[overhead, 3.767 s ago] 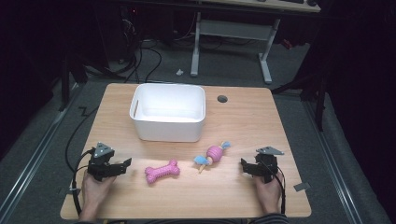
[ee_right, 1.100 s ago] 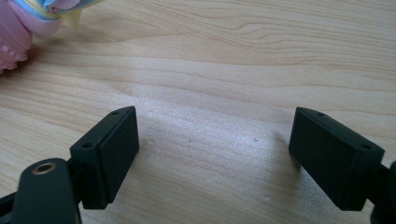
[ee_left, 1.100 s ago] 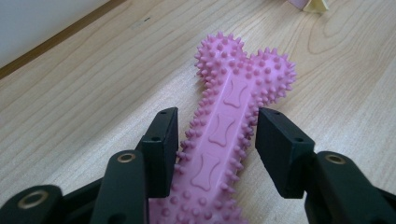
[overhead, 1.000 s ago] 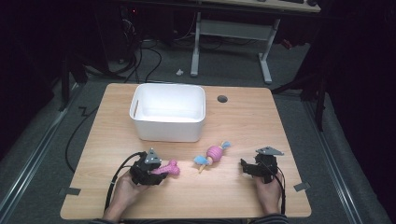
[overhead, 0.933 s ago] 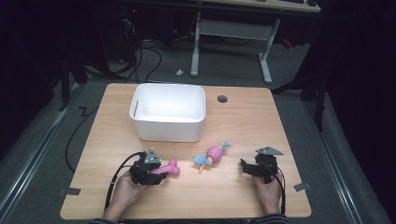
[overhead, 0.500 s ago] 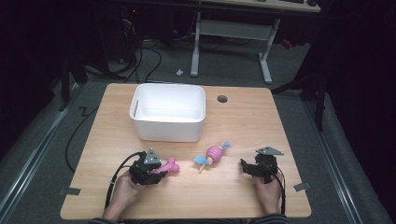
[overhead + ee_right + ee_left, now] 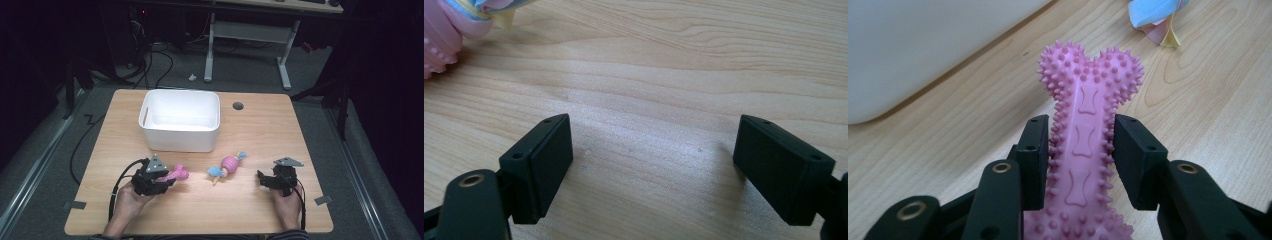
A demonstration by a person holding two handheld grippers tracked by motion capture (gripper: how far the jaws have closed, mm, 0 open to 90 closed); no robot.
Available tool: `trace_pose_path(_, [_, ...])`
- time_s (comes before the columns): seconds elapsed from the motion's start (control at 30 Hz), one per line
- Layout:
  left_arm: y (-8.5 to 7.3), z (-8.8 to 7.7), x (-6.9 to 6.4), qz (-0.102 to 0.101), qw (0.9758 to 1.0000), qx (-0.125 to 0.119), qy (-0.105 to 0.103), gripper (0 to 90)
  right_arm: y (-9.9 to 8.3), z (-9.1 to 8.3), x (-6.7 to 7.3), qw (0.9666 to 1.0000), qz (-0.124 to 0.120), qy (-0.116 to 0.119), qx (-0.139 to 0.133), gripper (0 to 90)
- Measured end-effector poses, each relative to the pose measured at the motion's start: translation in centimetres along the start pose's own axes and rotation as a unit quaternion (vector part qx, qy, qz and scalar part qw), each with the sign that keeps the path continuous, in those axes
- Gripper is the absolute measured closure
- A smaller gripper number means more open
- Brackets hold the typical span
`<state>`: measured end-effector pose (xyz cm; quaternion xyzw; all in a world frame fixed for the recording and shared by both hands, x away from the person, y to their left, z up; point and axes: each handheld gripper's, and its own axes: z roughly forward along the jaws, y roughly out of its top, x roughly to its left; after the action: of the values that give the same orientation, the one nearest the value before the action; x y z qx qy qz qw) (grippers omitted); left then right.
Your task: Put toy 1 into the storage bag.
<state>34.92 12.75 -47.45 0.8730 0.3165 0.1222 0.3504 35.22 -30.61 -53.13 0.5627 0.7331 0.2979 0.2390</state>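
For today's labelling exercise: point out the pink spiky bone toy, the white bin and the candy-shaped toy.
pink spiky bone toy [image 7: 1083, 135], left gripper view, on its shaft.
white bin [image 7: 177, 138], high view, on its front wall.
candy-shaped toy [image 7: 230, 164], high view, on its pink body.

In the high view the table [image 7: 250, 125] sits in a bright pool of overhead light while the floor and the frame's edges sink into near black; the upper corners are lost in darkness. The bin [image 7: 181, 120] glares white, its inside washed out. Short soft shadows lie under the toys at lower centre. That view is soft and grainy. Both gripper views are evenly lit and sharp on the wood grain, with the bottom edge slightly blurred and a faint sheen mid-frame.
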Motion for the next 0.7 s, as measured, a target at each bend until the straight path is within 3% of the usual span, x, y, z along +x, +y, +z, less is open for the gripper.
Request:
trace_pose_path(0.17, [0.5,-1.2,0.4,-0.022,0.9995,-0.022,-0.006,59.2,0.0,0.0,0.0,1.0,0.0,0.0,0.0,16.1])
trace_pose_path(0.7, [3.2,-3.9,1.3,-0.027,0.9986,-0.043,-0.015,59.3,0.0,0.0,0.0,1.0,-0.001,0.002,0.0,16.1])
